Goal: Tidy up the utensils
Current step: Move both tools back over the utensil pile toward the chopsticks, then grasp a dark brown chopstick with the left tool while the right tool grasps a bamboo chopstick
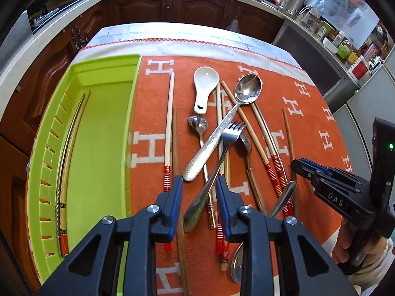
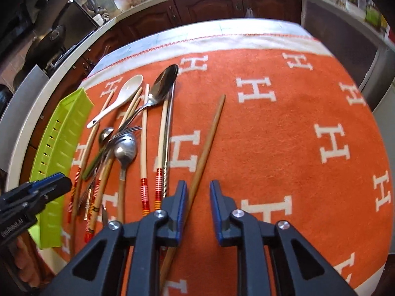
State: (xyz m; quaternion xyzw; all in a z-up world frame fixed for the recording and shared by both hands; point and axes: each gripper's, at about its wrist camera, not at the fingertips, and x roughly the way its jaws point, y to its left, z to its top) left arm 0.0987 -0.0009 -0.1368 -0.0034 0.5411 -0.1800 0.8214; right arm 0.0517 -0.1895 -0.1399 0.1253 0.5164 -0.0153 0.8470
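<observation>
A: Left wrist view first, biggest thing first: the desk point(image 1: 246, 46) wears an orange cloth point(image 1: 308, 128), and the green tray point(image 1: 98, 133) lies along its left side with a couple of chopsticks already in it.

B: So sorting is under way, I'd judge, with most pieces still loose in the utensil pile point(image 1: 222, 133) just beside the tray.

A: Right. The left tool point(image 1: 199, 181) hangs over the pile's near end, jaws partly apart, gripping nothing; a fork handle point(image 1: 197, 204) runs between its tips.

B: And the right tool point(image 2: 198, 186)?

A: Also part open and empty. A brown chopstick point(image 2: 209, 138) lies apart from the pile, its near end passing under the left finger.

B: Next move, I'd guess: centre over one piece, lower, pinch without snagging neighbours.
</observation>
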